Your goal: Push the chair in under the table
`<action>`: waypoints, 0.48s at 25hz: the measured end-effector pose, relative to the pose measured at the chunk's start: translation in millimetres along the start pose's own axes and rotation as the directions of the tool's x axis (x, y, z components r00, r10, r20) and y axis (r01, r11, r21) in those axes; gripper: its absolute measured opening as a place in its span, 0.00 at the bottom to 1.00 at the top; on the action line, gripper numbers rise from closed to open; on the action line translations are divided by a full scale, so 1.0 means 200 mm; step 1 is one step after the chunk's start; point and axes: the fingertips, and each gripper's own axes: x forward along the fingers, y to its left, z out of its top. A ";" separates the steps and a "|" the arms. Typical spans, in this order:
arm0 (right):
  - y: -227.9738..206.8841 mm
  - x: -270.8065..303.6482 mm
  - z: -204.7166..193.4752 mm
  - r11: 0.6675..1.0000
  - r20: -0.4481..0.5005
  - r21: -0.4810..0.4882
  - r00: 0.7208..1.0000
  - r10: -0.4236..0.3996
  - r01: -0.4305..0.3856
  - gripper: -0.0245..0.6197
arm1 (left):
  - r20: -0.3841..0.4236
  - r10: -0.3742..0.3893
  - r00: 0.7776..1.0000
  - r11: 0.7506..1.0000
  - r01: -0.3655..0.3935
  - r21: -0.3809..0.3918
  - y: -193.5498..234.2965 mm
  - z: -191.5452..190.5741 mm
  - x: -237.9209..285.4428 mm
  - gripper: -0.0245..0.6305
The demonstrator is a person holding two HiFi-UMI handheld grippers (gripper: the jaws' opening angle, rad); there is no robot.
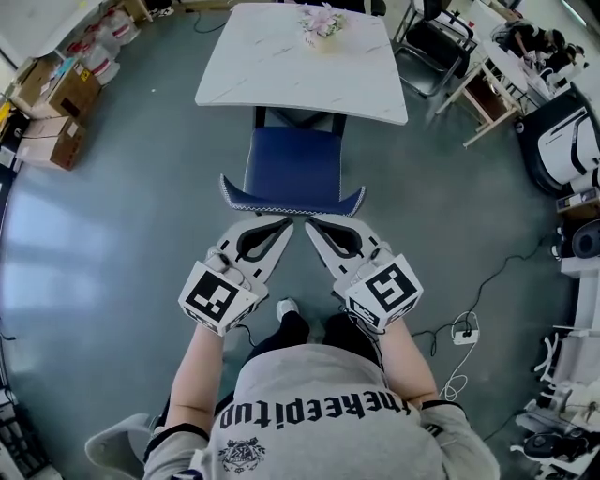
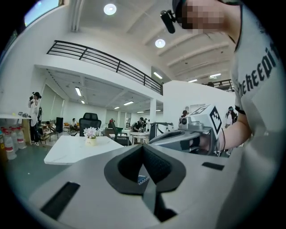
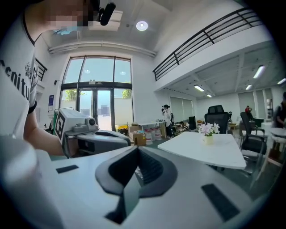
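Head view first: where do you have the chair?

I've got the blue padded chair (image 1: pixel 292 169) in the upper middle of the frame. Its front edge is at the near rim of the white marble-patterned surface (image 1: pixel 253 66), and most of its seat is out in the open over the grey floor (image 1: pixel 141 216). Its curved backrest (image 1: pixel 292 201) is on my side.

And the two tools?

Both sit just below that backrest in the picture. I see the left gripper (image 1: pixel 283 223) and the right gripper (image 1: pixel 310 225) angled in toward each other, with their tips close together right at the backrest's rear. Whether they touch it I can't tell from above.

Fingers?

In the left gripper view the grey fingers (image 2: pixel 94 188) are pressed together. Only a sliver of the chair's blue and its checked trim shows through the notch between the dark pads (image 2: pixel 158 165). In the right gripper view the fingers (image 3: pixel 201 179) are pressed together too, with the same checked trim showing beyond them and nothing pinched.

Anything on the surface?

I see a small pot of pale pink flowers (image 1: pixel 322 23) at its far side, near the top of the frame. Brown cardboard boxes (image 1: pixel 52 141) lie at the upper left. A black office chair (image 1: pixel 436 47) stands at the upper right, well apart from the blue one.
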 end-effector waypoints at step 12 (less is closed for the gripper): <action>0.06 -0.08 0.06 1.000 0.043 -0.005 0.999 -0.009 0.010 0.05 | 0.071 0.002 0.997 1.000 -0.002 0.000 -0.08 0.07 -0.05 0.06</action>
